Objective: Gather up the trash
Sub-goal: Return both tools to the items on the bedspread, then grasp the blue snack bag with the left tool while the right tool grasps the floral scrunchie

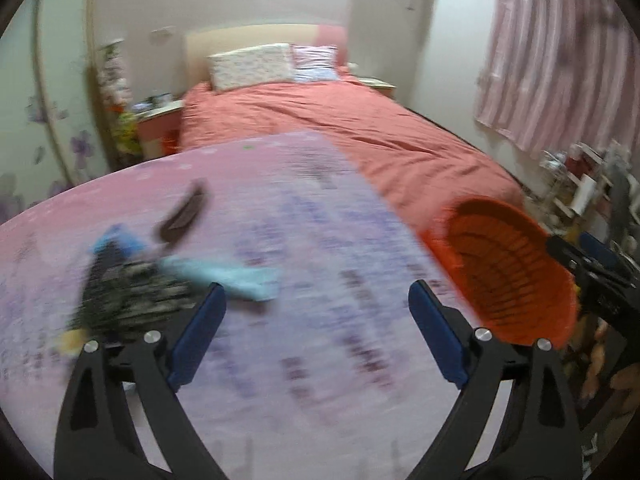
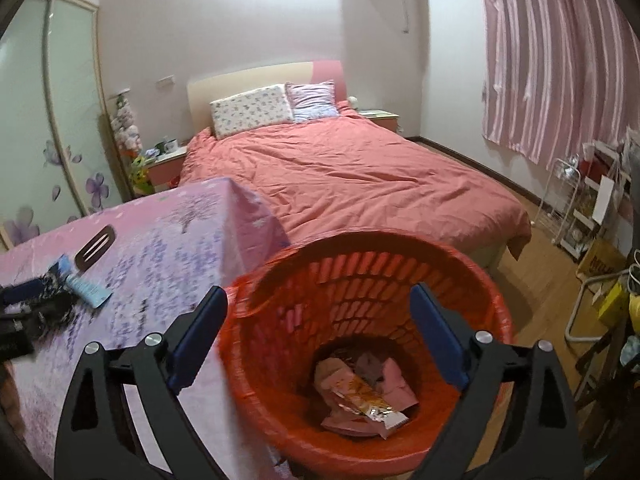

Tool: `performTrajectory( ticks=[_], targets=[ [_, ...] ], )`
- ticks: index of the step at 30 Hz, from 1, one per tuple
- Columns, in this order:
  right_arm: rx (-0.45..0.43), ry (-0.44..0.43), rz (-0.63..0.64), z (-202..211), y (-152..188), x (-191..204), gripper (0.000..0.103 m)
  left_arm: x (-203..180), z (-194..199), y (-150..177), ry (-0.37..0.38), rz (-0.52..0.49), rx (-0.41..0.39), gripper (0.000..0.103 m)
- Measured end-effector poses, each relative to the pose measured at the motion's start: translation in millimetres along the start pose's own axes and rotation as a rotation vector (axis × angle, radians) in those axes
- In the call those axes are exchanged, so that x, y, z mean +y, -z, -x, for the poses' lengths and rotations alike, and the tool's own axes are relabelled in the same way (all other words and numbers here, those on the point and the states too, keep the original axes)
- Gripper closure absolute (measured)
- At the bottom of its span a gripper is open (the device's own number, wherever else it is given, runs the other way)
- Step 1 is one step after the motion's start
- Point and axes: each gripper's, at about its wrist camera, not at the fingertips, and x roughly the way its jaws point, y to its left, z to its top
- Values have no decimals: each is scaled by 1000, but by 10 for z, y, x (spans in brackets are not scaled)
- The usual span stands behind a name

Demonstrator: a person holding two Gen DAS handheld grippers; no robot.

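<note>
My left gripper [image 1: 316, 292] and right gripper [image 2: 318, 294] are both wide open, holding nothing. The red basket [image 2: 472, 264] sits beside the pink table [image 2: 168, 240], with wrappers [image 2: 360, 396] inside. A red bed [image 2: 340, 176] is behind.

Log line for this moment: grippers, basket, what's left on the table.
left gripper: open, empty, above table | right gripper: open, empty, over orange basket | basket: holds wrappers | table: blue tube, dark oval case
</note>
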Motion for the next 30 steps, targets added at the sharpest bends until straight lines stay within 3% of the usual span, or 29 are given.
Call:
performTrajectory(
  ticks=[4,8,15,22,27,29,30],
  targets=[
    [12,-40,43,7,59,284,11,642,153,61,-97,96,-12,15],
    [54,-134,69,-15,137,620,13,1192,281,170,-153,179,-12,20],
    [141,-332,84,-109,195,1331,31,1889,423,457,-227,287,15,23],
    [177,-463,147,-198,220,2154,32,2188,590,696,-270,324,11,24],
    [217,-488,160,-373,200,2566,32,2341,676,820,-246,356,17,23],
    [235,-475,154,-473,196,2659,36,2335,679,839,-216,371,23,23],
    [247,-467,156,-517,203,2684,48,2312,677,844,-195,377,26,23]
  ],
)
